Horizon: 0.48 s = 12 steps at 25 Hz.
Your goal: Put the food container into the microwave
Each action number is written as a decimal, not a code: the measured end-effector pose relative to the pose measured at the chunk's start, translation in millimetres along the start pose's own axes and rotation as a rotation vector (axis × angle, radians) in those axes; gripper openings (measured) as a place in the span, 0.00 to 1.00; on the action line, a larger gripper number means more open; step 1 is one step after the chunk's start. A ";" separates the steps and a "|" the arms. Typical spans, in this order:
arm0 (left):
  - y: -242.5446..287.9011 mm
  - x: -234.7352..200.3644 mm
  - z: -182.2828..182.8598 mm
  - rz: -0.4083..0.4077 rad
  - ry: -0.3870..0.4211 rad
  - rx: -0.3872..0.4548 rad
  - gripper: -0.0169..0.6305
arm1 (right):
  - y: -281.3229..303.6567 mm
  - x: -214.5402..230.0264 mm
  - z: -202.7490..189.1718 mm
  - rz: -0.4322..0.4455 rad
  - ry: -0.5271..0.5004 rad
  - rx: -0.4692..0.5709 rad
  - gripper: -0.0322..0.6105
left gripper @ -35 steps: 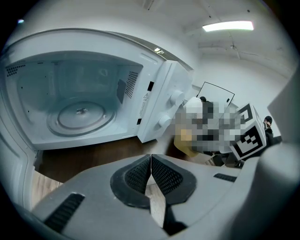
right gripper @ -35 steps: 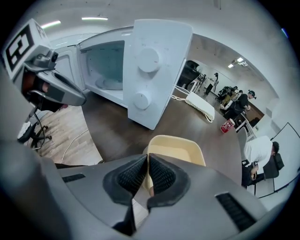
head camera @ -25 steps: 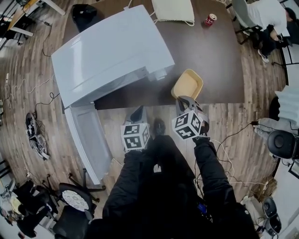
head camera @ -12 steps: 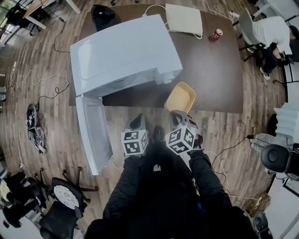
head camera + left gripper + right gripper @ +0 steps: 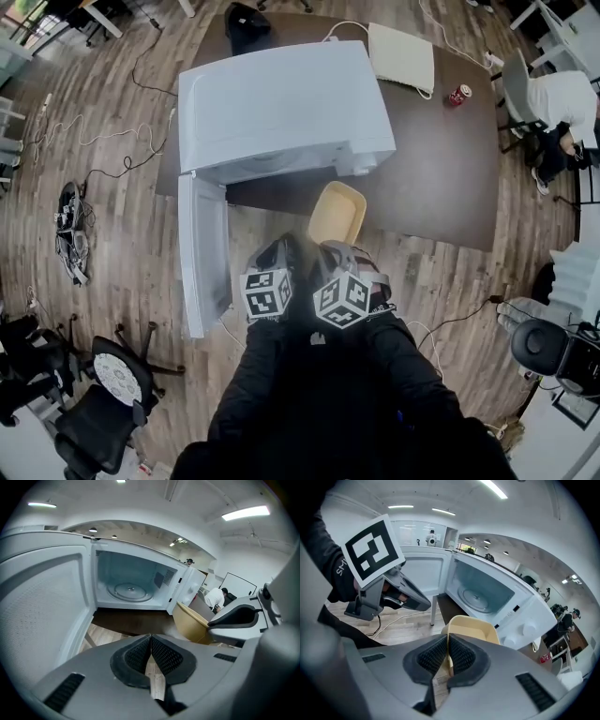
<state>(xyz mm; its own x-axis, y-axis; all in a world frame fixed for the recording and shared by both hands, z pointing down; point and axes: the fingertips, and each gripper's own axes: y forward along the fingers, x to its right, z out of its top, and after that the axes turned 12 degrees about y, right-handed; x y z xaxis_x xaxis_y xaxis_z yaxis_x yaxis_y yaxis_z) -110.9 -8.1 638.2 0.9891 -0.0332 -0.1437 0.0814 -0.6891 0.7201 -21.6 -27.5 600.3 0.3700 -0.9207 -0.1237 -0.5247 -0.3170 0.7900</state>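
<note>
Right gripper view: right claw (image 5: 447, 656) pinches container (image 5: 471, 627) rim, tub just ahead of it — microwave (image 5: 480, 592) cavity open beyond. Left claw (image 5: 151, 656) closed, empty. Hold tub level, feed straight in, clear of door (image 5: 424, 581) on the left.

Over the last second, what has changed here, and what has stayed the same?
The right gripper, shut on the food container, has carried it leftward, from beside the microwave to in front of its open cavity. The left gripper stays shut and empty, and the door stays open.
</note>
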 end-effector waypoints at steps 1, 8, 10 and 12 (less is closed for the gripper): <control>-1.9 -5.3 -0.5 0.009 -0.009 0.001 0.08 | 2.4 -3.5 5.9 0.009 -0.016 0.006 0.10; -7.5 -38.7 2.6 0.058 -0.060 0.018 0.08 | 22.2 -18.4 40.7 0.057 -0.134 0.039 0.10; -7.7 -47.1 4.6 0.067 -0.071 0.021 0.08 | 28.3 -21.3 50.8 0.067 -0.171 0.048 0.10; -6.6 -55.8 7.5 0.074 -0.081 0.023 0.08 | 34.7 -23.0 61.9 0.075 -0.204 0.058 0.10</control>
<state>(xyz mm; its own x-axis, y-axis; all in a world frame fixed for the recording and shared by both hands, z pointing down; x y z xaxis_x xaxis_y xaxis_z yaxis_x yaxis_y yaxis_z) -167.5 -7.1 636.4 0.9790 -0.1426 -0.1459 0.0048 -0.6988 0.7153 -95.8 -31.4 593.4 0.1688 -0.9673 -0.1895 -0.5901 -0.2531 0.7667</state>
